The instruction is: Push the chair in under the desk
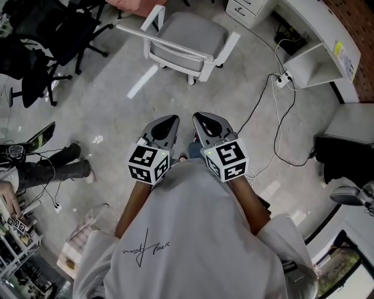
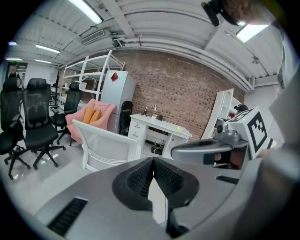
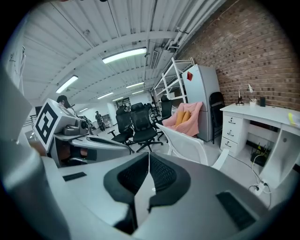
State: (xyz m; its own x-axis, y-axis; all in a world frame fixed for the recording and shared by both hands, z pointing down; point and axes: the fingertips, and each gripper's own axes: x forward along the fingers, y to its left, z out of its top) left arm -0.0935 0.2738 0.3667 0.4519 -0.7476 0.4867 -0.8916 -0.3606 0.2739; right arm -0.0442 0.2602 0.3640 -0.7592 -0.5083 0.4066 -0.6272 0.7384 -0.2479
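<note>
A white chair with a grey seat (image 1: 187, 38) stands on the concrete floor, a short way out from the white desk (image 1: 318, 26) at the top right. It also shows as a white mesh-backed chair (image 2: 108, 147) in the left gripper view and beyond the jaws (image 3: 187, 145) in the right gripper view. My left gripper (image 1: 170, 119) and right gripper (image 1: 197, 115) are side by side in front of my chest, both shut and empty, pointing toward the chair and well short of it.
Black office chairs (image 1: 44, 41) stand at the top left. White cables and a power strip (image 1: 284, 79) lie on the floor near the desk. A drawer unit (image 1: 245, 9) sits under the desk. A pink padded seat (image 2: 89, 117) and a fridge (image 2: 117, 101) stand behind the chair.
</note>
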